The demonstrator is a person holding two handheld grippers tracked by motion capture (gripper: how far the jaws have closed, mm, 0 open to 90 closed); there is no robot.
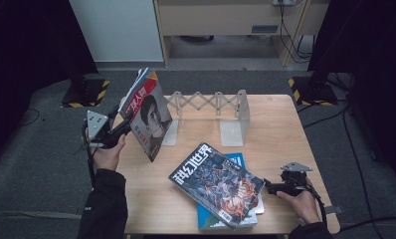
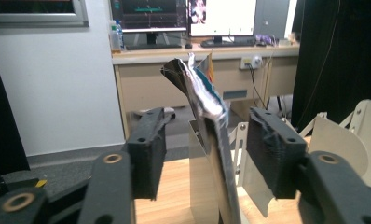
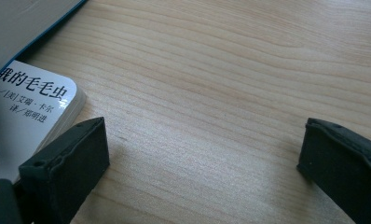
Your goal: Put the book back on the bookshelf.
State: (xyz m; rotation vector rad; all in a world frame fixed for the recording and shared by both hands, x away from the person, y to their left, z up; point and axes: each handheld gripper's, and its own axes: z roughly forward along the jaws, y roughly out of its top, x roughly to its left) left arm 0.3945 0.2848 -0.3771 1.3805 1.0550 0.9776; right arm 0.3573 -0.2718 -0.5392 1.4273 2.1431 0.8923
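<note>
Jaws of the left gripper [image 2: 204, 154] stand apart on either side of a magazine [image 2: 211, 135], seen edge-on between the pads with a gap on each side; whether a pad touches it I cannot tell. From the high view the same magazine [image 1: 148, 117] shows its cover with a portrait, tilted up at the left end of a grey folding book rack [image 1: 211, 107], and the left gripper [image 1: 119, 132] sits at its lower edge; the left gripper view adds what lies beyond, a beige desk [image 2: 197, 51] with monitors [image 2: 221, 16] and a white wall.

Jaws of the right gripper [image 3: 200, 163] are wide apart over bare wood, holding nothing; a white book [image 3: 30, 109] lies just beside one jaw. The high view places that gripper [image 1: 273, 188] near the right edge of a stack topped by a dark magazine [image 1: 218, 184] over a blue book [image 1: 208, 219]; the stack lies flat on the wooden table [image 1: 280, 134], which stands on grey carpet.
</note>
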